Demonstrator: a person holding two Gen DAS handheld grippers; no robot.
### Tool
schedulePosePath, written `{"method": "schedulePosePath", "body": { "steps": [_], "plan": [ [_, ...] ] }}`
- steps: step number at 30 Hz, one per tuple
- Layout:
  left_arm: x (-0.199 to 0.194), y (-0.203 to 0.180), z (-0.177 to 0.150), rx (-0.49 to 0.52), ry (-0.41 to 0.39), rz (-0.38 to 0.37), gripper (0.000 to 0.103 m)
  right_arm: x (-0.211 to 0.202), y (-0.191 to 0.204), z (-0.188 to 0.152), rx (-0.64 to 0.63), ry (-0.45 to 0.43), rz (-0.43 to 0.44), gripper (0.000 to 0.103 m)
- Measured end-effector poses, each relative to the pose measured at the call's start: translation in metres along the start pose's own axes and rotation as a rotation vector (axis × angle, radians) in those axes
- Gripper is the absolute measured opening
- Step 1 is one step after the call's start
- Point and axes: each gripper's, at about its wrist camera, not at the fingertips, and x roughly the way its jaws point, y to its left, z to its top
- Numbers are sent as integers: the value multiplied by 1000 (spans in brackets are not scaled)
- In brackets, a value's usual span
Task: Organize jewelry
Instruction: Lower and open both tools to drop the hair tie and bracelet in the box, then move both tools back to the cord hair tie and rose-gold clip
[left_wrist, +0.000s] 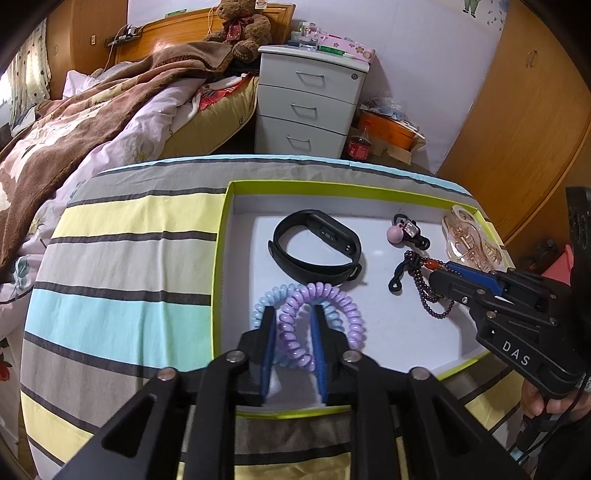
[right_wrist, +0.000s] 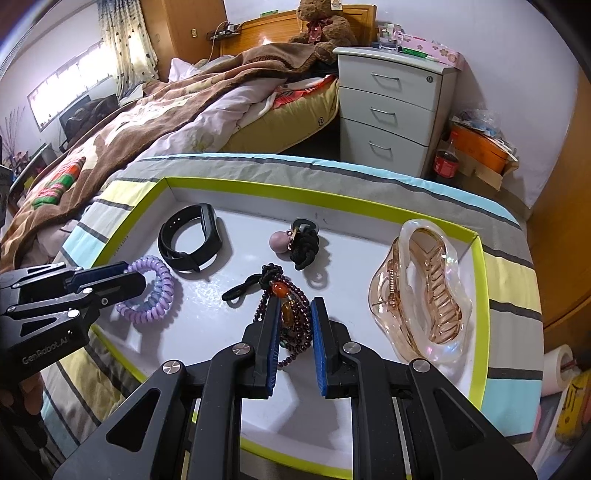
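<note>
Inside the green-rimmed white tray (right_wrist: 476, 280) lie one black fitness band (right_wrist: 190, 238), two spiral hair ties (left_wrist: 314, 325), one beaded bracelet (right_wrist: 295, 317), one black hair tie with a pink ball (right_wrist: 295, 242) and one amber claw clip (right_wrist: 421, 291). The left gripper (left_wrist: 293, 314) stands slightly parted around the coils; the right gripper (right_wrist: 294, 306) is narrowly closed on the bracelet.

the right tool (left_wrist: 448, 271) covers part of the bead bracelet (left_wrist: 424, 291).

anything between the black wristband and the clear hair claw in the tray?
Yes: the pink-ball hair tie lies between wristband and hair claw, clearest in the right wrist view.
</note>
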Motion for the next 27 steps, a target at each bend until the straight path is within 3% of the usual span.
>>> {"method": "schedulePosePath", "body": {
  "steps": [7, 11, 27],
  "plan": [
    [-2, -3, 1, 4, -1, 3, 34, -2, 1, -1, 1, -5, -9, 18],
    [-4, -3, 2, 1, -4, 3, 36, -6, 3, -1, -1, -14, -2, 32],
    [-31, -9, -12, 10, -42, 17, 55, -39, 19, -13, -5, -85, -18, 33]
  ]
}}
